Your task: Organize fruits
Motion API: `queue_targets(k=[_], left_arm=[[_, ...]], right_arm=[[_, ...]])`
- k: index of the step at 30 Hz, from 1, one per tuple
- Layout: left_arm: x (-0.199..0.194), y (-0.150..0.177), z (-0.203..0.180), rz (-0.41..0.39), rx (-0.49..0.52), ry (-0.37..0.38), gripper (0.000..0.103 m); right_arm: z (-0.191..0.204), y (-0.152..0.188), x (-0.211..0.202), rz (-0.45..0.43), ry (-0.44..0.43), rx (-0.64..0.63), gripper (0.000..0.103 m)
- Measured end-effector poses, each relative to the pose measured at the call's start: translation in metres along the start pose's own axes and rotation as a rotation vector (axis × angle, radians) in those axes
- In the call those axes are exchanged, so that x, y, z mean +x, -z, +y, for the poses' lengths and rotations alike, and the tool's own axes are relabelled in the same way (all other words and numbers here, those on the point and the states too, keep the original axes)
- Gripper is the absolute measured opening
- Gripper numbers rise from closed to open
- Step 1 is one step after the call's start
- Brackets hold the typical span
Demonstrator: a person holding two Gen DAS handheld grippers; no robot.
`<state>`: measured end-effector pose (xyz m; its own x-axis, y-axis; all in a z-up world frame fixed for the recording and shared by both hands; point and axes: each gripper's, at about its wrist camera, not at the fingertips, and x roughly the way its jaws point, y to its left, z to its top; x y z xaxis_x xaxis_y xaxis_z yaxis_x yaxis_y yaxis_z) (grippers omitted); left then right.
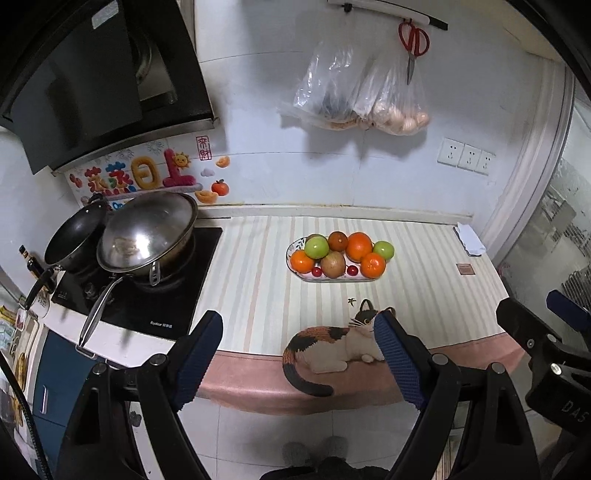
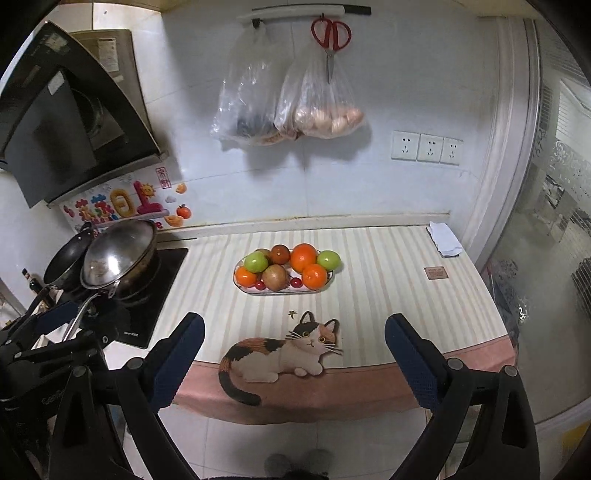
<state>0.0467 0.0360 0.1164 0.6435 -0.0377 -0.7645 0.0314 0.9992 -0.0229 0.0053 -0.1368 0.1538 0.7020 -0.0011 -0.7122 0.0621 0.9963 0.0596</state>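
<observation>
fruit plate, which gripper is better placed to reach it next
Neither by much. Both the left gripper and the right gripper are open, empty and back at the counter edge. The plate sits nearer centre for the left one, so left, slightly.

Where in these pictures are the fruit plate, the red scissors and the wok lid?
fruit plate (image 2: 280,292): right wrist view, bare front rim.
red scissors (image 2: 331,34): right wrist view, between the handle loops.
wok lid (image 1: 147,229): left wrist view, middle of the shiny dome.
</observation>
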Motion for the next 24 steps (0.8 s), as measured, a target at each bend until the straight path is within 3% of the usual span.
queue_targets(k=[7, 8, 10, 24], left_arm=[[0.008, 0.000, -0.007, 0.021, -0.010, -0.005, 0.084], [0.010, -0.001, -0.007, 0.024, -0.012, -0.002, 0.084], [0.020, -0.006, -0.010, 0.030, -0.010, -0.016, 0.096], [0.075, -0.030, -0.016, 0.074, -0.002, -0.059, 0.097]], right_arm=[[-0.013, -0.004, -0.002, 0.004, -0.018, 0.008, 0.100], [-0.015, -0.007, 0.004, 0.014, -0.018, 0.008, 0.100], [-0.020, -0.009, 0.013, 0.028, -0.024, 0.014, 0.100], [-0.036, -0.038, 0.094, 0.091, -0.023, 0.023, 0.100]])
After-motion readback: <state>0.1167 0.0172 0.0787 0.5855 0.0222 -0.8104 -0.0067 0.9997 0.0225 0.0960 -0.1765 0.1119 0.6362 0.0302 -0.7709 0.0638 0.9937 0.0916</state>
